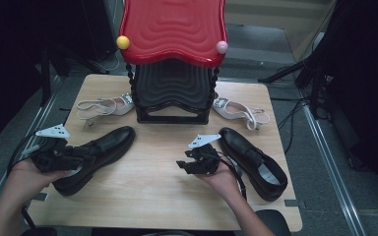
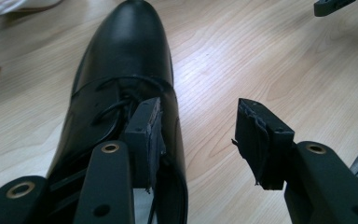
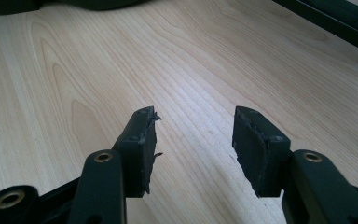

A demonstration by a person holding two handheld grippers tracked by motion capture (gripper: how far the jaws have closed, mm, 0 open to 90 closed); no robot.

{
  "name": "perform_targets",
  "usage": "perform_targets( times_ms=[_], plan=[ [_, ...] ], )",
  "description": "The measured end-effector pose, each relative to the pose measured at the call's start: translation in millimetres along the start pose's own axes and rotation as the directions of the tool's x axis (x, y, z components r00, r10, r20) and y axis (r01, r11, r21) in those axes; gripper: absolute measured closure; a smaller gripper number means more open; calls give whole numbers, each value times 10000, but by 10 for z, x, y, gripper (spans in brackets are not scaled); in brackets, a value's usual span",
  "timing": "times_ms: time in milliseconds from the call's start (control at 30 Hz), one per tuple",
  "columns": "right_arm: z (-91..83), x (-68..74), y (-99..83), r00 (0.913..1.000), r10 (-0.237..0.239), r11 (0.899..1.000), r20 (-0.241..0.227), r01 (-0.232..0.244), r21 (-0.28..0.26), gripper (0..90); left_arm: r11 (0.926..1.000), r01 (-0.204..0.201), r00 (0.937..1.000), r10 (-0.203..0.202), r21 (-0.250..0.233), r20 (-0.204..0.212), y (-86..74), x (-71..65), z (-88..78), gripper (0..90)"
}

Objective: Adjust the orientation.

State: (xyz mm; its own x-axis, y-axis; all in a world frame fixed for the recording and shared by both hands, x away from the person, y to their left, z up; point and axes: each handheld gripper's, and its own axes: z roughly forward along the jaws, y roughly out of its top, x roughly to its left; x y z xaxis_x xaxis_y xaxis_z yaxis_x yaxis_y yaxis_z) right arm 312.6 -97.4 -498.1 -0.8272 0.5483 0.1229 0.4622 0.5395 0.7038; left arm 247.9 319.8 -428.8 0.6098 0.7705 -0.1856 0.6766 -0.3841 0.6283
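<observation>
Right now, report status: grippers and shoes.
Left gripper open, one jaw inside left black shoe. Right gripper open over bare table. Right black shoe beside it, untouched.

Black shoe (image 2: 121, 70) beside open jaws, on wooden table (image 2: 242, 56)

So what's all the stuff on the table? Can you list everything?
Black shoes: 2, black, one at the left by the left gripper, one at the right beside the right hand.
Sandals: 2, pale, one left and one right of the rack.
Shoe rack: 1, red top, black lower shelf, back middle.
Balls: 2, yellow and pink, on the rack's front corners.
Table: 1, light wood.
Left gripper: 1, black, open, one jaw inside the left shoe's opening.
Right gripper: 1, black, open over bare wood.
</observation>
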Motion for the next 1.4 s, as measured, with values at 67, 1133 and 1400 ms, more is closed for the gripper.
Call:
perform_targets(
  times_ms=[67,1133,1400],
  plan=[
    [5,-4,5,10000,-36,10000,-16,36,-4,506,10000,74,9999,-74,56,-125,-25,11,-28,510],
    [101,42,109,9992,-380,9993,-143,380,3,506,9943,1063,9894,-1060,-32,-994,-193,67,443,628],
    [89,50,113,9989,-450,9989,-128,448,-126,521,9906,1363,9877,-1369,-129,-759,-140,38,434,780]
  ],
)
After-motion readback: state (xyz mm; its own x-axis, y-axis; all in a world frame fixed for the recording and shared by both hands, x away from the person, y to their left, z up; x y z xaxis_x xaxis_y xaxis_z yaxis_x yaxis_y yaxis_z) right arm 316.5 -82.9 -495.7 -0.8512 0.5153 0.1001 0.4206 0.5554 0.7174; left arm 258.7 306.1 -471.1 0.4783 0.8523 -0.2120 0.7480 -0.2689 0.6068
